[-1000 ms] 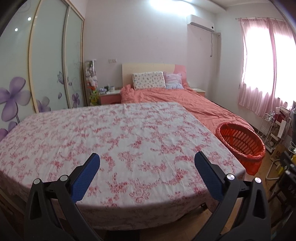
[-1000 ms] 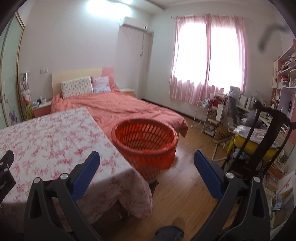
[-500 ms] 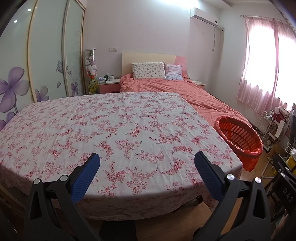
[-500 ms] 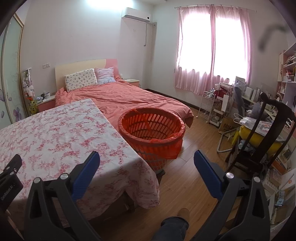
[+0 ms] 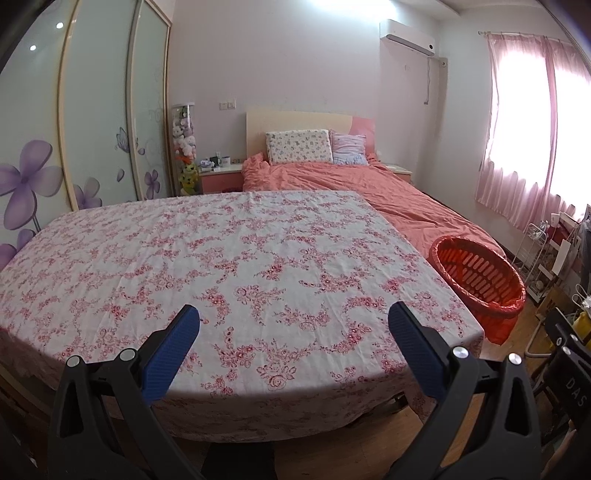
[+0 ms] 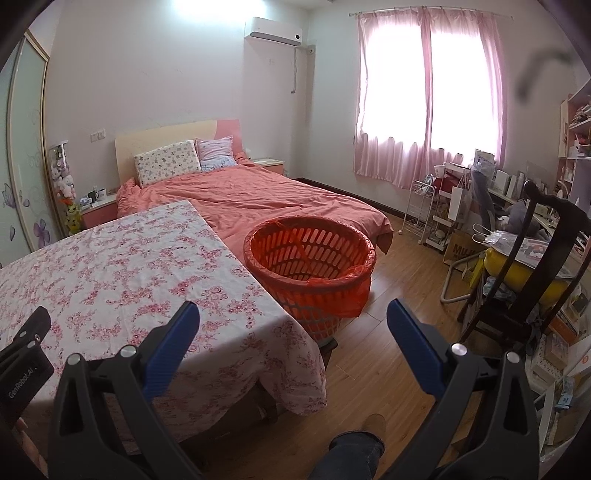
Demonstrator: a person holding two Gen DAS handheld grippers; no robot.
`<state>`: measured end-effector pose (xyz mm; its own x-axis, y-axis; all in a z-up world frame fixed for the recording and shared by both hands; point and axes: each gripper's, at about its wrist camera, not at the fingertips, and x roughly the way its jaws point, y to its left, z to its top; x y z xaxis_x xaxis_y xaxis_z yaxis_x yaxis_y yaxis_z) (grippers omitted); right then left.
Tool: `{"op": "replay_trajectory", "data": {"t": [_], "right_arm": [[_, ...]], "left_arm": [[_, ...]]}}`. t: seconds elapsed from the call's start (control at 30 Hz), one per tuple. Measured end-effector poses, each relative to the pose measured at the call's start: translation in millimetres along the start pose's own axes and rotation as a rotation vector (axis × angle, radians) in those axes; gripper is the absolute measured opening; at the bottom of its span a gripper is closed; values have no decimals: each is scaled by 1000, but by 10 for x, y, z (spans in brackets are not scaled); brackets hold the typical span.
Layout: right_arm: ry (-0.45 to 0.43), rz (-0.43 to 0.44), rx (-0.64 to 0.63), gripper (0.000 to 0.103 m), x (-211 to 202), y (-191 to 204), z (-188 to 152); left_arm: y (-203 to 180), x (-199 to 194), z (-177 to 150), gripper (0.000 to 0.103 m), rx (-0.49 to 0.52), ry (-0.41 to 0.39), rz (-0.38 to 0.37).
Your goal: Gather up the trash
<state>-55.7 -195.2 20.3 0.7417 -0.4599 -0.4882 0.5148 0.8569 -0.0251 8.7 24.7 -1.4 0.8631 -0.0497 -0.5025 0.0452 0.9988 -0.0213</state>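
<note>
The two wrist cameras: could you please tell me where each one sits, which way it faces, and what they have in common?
Left wrist view: sits on the left claw, open, facing across the floral-clothed table toward the bed; only the claw's fingers show.
Right wrist view: sits on the right claw, open, facing the table's corner, the orange basket and the curtained window; the person's leg and shoe show below.
Shared: table, bed, basket, air conditioner.
</note>
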Motion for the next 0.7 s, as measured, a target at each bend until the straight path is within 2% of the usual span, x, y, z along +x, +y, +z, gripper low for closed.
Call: {"op": "replay_trajectory", "data": {"t": [0.7], "right_arm": [[3,3,-1,99,-15,-25,1]], "left_arm": [[-38,-17,9,101,4,-6,-2]]}}
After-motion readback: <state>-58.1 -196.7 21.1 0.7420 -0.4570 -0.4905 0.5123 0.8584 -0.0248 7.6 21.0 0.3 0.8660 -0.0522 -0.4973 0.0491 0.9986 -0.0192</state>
